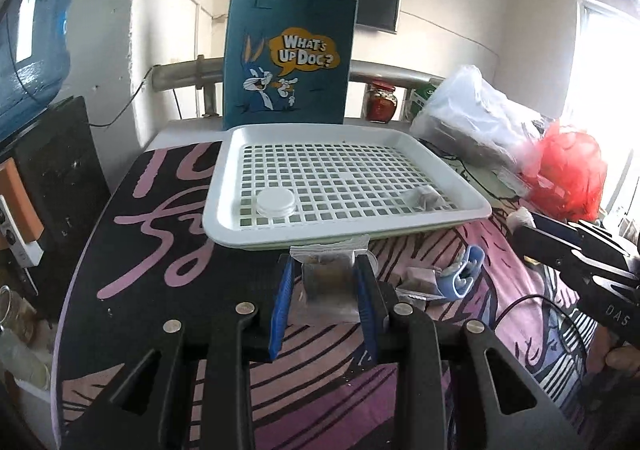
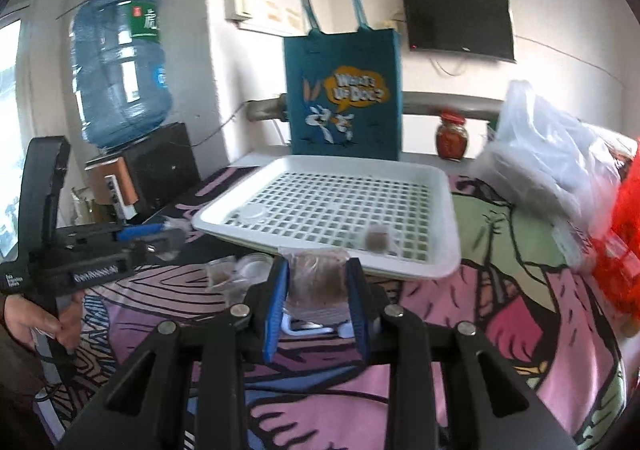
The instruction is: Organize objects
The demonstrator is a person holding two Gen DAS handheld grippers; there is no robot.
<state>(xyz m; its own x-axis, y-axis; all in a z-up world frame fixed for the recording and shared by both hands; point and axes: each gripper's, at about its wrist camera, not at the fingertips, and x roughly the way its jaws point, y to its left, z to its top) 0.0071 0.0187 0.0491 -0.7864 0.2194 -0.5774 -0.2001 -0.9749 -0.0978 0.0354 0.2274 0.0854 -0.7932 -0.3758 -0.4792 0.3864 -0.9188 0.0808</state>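
At the lower middle of the frame, the right gripper is pinching a clear packet of brown stuff between its blue pads. Just above, a white grid tray is lying on the patterned cloth, carrying a small packet and a round lid. At left, the left gripper is gripping something pale, too blurred to name.

Right view motion-blurred; packet in tray maybe tea, contents can't tell; water jug cut off.
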